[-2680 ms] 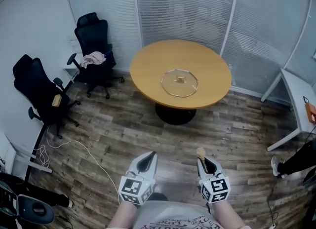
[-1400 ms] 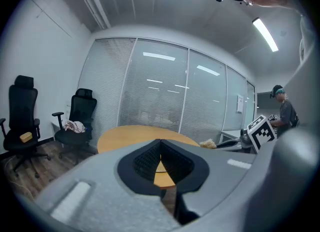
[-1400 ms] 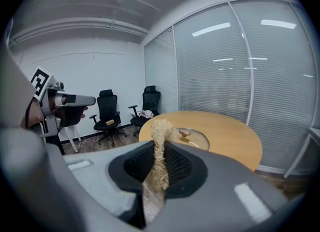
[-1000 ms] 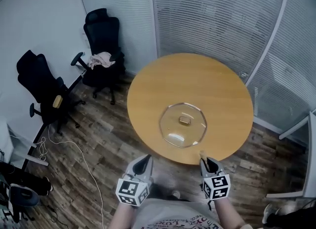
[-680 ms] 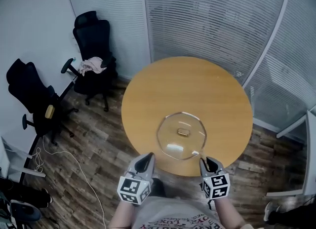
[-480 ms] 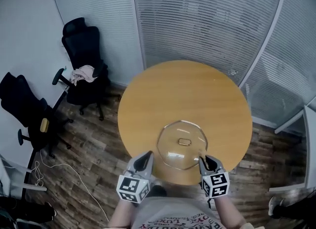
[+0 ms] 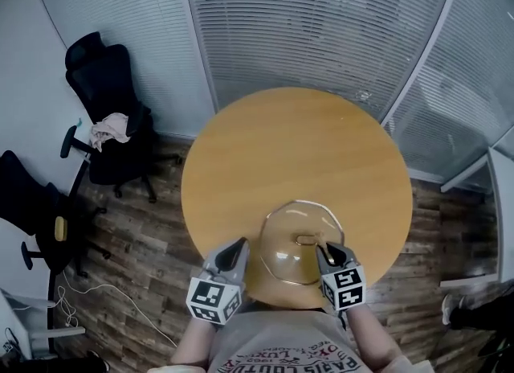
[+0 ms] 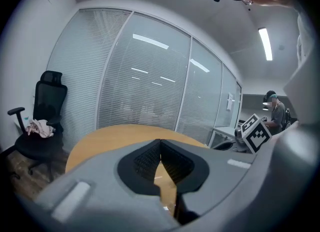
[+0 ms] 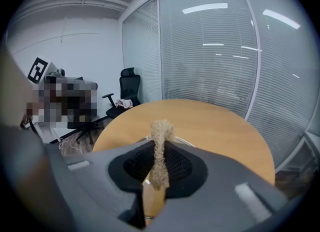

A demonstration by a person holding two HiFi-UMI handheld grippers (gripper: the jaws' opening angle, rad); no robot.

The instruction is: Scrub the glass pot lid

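The glass pot lid [image 7: 299, 247] lies flat near the front edge of the round wooden table [image 7: 297, 154], with its metal handle [image 7: 306, 240] at the centre. My left gripper [image 7: 238, 245] hovers at the lid's left rim; in the left gripper view my left gripper [image 8: 160, 144] is shut with nothing between its jaws. My right gripper [image 7: 324, 248] hovers over the lid's right part. In the right gripper view my right gripper [image 9: 161, 145] is shut on a tan fibrous scrub pad [image 9: 161, 131], which sticks up past the fingertips. A bit of the lid's rim [image 9: 184, 141] shows beyond them.
Two black office chairs stand at the left: one [image 7: 103, 82] with a cloth [image 7: 108, 128] on its seat, the other [image 7: 24, 194] nearer. Glass walls with blinds [image 7: 321, 34] curve behind the table. A white cable [image 7: 88, 295] lies on the wood floor.
The view has closed in on the table: the lid went from far ahead to right under the grippers. Both grippers kept their state, the right still holding the pad.
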